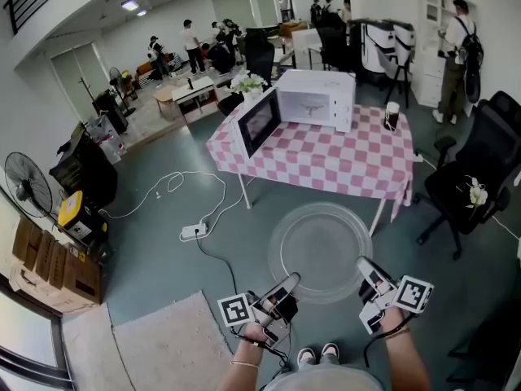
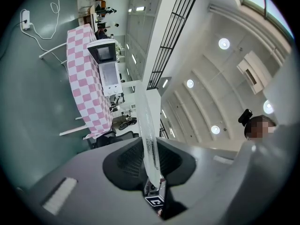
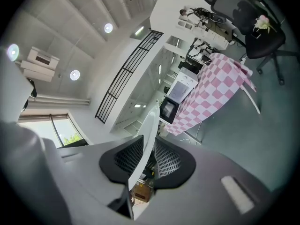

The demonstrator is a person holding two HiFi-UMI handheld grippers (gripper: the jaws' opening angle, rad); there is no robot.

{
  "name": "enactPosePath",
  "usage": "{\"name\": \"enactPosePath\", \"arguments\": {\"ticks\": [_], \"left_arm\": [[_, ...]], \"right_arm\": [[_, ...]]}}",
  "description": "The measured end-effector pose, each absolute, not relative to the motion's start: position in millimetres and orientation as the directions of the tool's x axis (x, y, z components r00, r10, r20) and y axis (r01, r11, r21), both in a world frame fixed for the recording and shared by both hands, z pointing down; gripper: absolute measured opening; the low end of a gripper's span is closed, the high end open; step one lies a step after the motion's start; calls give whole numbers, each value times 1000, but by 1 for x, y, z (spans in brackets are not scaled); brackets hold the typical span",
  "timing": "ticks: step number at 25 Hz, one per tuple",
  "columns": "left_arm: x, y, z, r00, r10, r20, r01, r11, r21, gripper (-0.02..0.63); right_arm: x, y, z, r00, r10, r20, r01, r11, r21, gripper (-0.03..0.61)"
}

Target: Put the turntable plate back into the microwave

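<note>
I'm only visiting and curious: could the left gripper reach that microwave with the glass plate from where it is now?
Probably not yet. The left gripper and right gripper clamp the glass plate, but the microwave sits on the table well ahead. Its door is open, though.

We count one turntable plate [image 1: 320, 251], two grippers at 6 (left gripper [image 1: 289, 282], right gripper [image 1: 364, 265]), one microwave [image 1: 313, 100] at 1 o'clock, one checked table [image 1: 326, 165] under it, one dark cup [image 1: 391, 116] at 2, one floor fan [image 1: 27, 184] at 9 and one power strip [image 1: 194, 231] at 8
</note>
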State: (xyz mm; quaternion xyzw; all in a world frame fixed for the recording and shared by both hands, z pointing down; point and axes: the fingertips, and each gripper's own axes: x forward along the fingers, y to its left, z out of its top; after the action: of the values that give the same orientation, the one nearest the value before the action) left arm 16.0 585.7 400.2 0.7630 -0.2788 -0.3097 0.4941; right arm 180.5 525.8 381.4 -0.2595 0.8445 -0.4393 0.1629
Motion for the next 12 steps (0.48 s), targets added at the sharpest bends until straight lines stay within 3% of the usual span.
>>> {"name": "enactPosePath", "arguments": {"ticks": [12], "left_arm": [[-7,569,403,679,-709,-190,-112,-355,928,55]], "right_arm": [[158,512,380,-784,-620,-36,-324,458,-827,72]]}}
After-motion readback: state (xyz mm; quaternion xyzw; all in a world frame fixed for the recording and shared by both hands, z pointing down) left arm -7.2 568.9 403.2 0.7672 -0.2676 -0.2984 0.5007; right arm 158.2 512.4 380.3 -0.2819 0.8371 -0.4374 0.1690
